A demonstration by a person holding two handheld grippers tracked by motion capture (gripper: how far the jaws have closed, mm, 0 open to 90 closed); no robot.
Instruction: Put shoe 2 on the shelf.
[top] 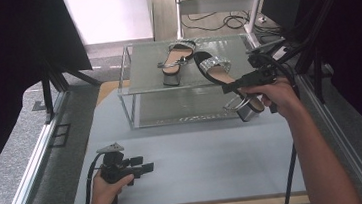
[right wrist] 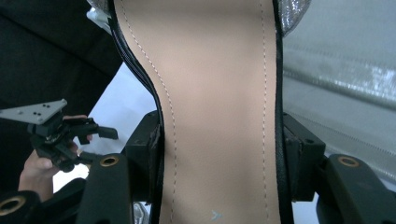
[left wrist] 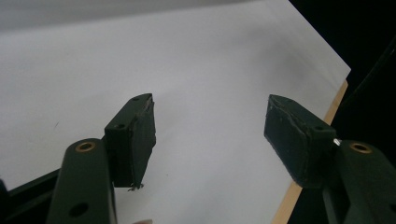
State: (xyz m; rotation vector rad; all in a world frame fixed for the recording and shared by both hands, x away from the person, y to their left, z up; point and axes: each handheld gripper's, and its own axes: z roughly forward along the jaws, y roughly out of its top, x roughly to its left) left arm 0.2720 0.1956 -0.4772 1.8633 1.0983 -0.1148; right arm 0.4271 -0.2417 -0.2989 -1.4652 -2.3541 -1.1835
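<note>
High view, item one: my right gripper [top: 231,86] holds a black sandal [top: 216,72] by its waist, jaws closed on both edges of the sole. The sandal hangs tilted at the right front corner of the shelf rack [top: 132,86], glittery toe strap over the top shelf, block heel low and toward me, just off the rack's edge. Right gripper view confirms the grip: tan insole [right wrist: 219,116] runs up between my two pads, each pressed against a black edge.

Item two: matching sandal [top: 177,59], standing on the top shelf, left of the held one, apart from it.

Item three: my left gripper [top: 147,168], low over the near left of the grey counter [top: 214,159], well apart from the rack. Left gripper view: jaws spread wide, nothing between them, bare counter [left wrist: 201,70] beyond.
</note>
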